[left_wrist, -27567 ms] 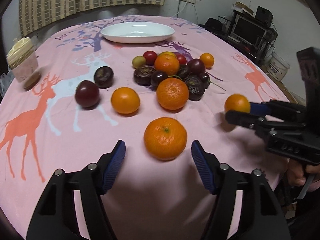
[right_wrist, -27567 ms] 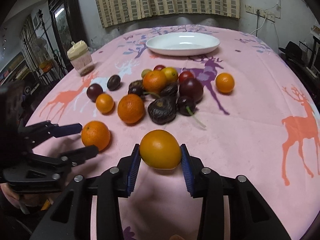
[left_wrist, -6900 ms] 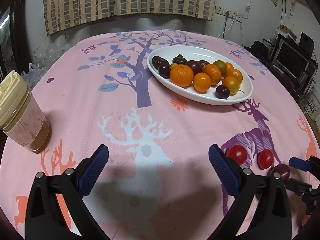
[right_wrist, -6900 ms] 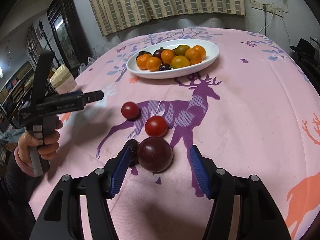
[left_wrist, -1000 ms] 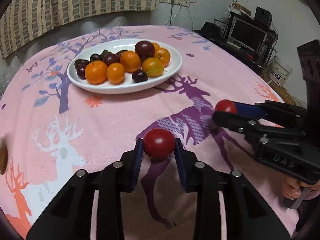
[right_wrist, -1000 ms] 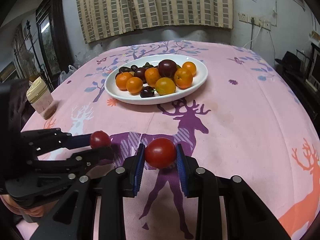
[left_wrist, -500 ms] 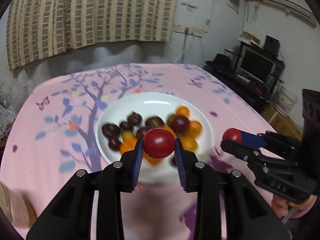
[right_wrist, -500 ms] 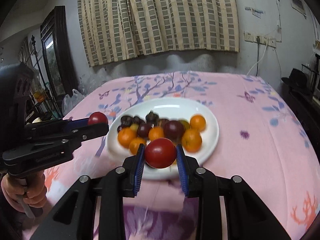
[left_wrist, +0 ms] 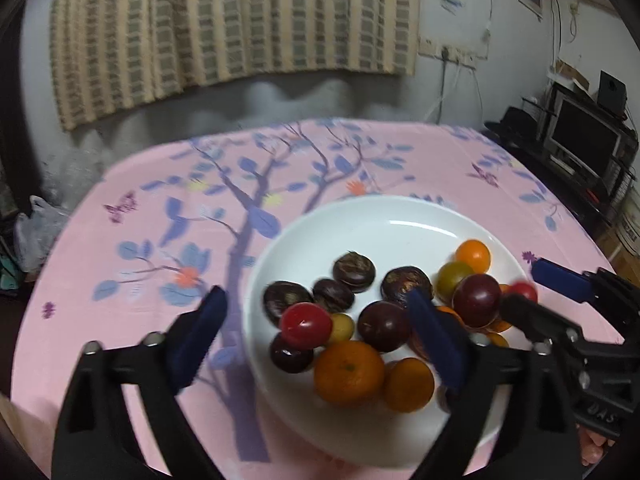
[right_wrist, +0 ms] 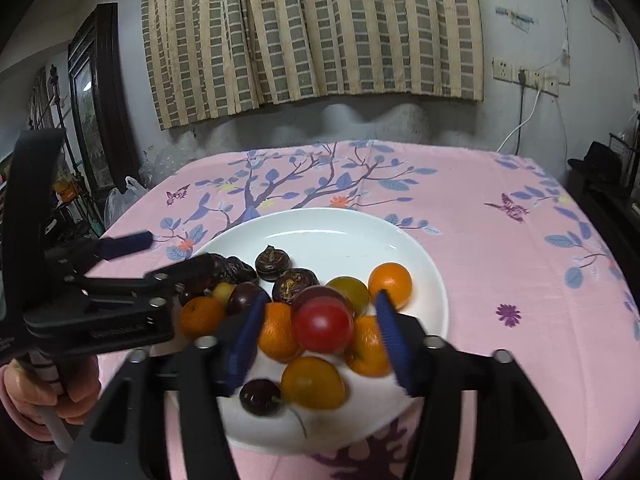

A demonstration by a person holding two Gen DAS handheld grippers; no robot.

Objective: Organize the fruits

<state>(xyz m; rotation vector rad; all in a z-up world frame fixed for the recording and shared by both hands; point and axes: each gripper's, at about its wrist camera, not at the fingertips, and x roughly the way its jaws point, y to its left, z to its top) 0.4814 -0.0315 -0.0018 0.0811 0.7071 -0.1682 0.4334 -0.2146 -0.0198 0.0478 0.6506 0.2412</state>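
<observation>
The white plate (left_wrist: 372,216) is filled with fruit; both jaws have just been opened wide, and each red tomato (left_wrist: 306,325) (right_wrist: 323,329), gripped before, is released.

A beige-and-grey checked curtain (right_wrist: 312,36) is hung on the stained grey plaster wall (right_wrist: 520,40). White wall sockets (right_wrist: 524,76) are seen at the right, a dark-framed door (right_wrist: 98,100) at the left. The table is covered by a pink tree-patterned cloth (right_wrist: 500,220). A black monitor (left_wrist: 582,140) is placed beyond.
</observation>
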